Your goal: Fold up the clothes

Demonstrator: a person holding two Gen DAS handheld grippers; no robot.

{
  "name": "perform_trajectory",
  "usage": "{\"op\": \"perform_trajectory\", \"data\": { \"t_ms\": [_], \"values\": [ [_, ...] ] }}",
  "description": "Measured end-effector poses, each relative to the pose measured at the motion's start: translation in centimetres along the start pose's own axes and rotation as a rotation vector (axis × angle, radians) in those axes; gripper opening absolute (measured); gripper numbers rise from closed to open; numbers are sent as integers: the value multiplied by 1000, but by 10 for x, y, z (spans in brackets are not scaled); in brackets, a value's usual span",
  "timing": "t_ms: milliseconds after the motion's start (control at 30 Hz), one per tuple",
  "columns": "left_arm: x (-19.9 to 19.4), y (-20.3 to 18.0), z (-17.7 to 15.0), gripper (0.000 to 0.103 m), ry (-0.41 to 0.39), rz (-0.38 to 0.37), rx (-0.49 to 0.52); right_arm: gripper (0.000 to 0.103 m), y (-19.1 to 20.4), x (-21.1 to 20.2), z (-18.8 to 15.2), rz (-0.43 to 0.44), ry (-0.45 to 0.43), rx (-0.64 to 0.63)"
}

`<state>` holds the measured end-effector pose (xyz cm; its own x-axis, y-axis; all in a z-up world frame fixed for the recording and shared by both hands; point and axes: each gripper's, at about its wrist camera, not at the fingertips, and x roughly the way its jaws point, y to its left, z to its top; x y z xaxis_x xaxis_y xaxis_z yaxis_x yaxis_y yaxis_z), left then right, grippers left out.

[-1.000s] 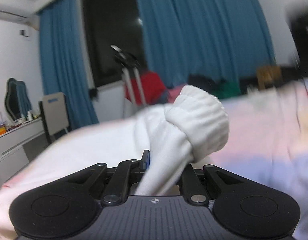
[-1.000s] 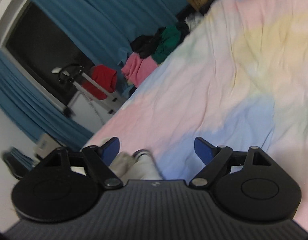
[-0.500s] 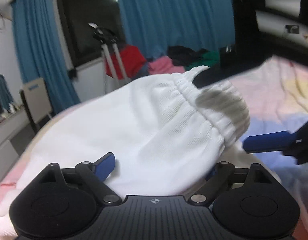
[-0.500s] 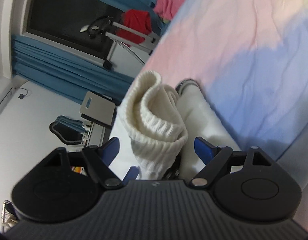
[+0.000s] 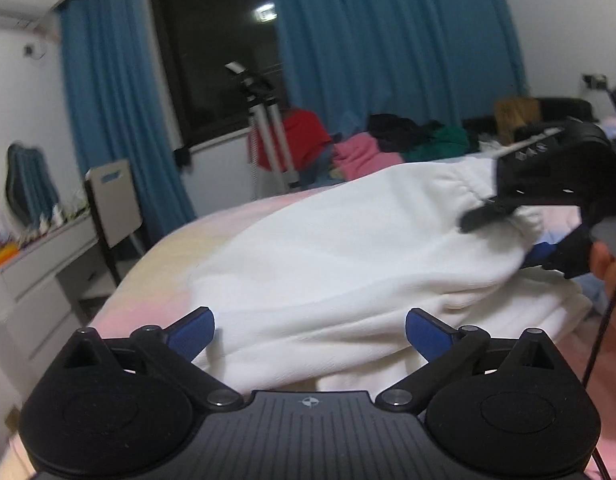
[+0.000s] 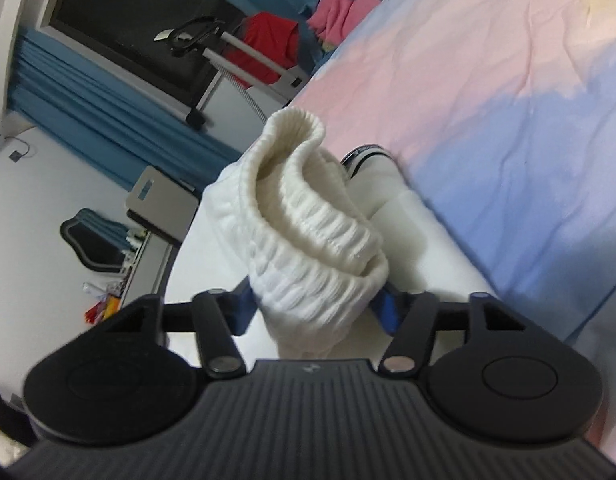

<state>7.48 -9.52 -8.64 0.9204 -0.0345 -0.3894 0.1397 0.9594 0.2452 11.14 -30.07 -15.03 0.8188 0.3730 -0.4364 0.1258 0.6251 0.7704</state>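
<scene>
A white sweatshirt (image 5: 348, 264) lies partly folded on a bed with a pastel pink, blue and yellow sheet (image 6: 488, 92). My left gripper (image 5: 310, 330) is open, its blue pads on either side of the garment's near edge. My right gripper (image 6: 316, 308) is shut on the sweatshirt's ribbed cuff (image 6: 308, 248), which bunches up between the fingers. The right gripper also shows in the left wrist view (image 5: 548, 184) at the right, holding the cuff above the folded layers.
A pile of pink, green, black and red clothes (image 5: 388, 144) lies at the far edge of the bed. Blue curtains (image 5: 388, 40) frame a dark window. A metal stand (image 5: 264, 128), a chair (image 5: 112, 200) and a white desk (image 5: 32, 280) stand to the left.
My left gripper has opened and let go of the cuff. My right gripper has closed on the ribbed cuff and holds it at the right.
</scene>
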Motion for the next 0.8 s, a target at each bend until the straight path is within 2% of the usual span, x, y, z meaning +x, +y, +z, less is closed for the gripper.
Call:
{"op": "perform_trajectory", "data": {
  "t_ms": [67, 267, 400, 533, 633, 733, 800],
  "values": [
    [5, 2, 2, 102, 3, -1, -15, 45, 5, -3, 0, -34, -12, -49],
    [5, 2, -5, 102, -14, -30, 49, 38, 24, -17, 2, -44, -54, -160],
    [9, 7, -3, 102, -13, -20, 10, 35, 30, -31, 6, -22, -107, -169],
    [9, 13, -1, 103, -4, -13, -28, 34, 28, -49, 17, -28, -205, -141],
    [12, 18, -2, 103, 25, -23, -69, 34, 13, -57, 25, -83, -247, -90],
    [14, 20, -3, 102, 48, -32, -94, 34, -9, -49, 24, -161, -193, -34],
    [18, 24, -6, 102, 79, -32, -123, 38, -23, -40, 21, -171, -146, 19]
  ]
}}
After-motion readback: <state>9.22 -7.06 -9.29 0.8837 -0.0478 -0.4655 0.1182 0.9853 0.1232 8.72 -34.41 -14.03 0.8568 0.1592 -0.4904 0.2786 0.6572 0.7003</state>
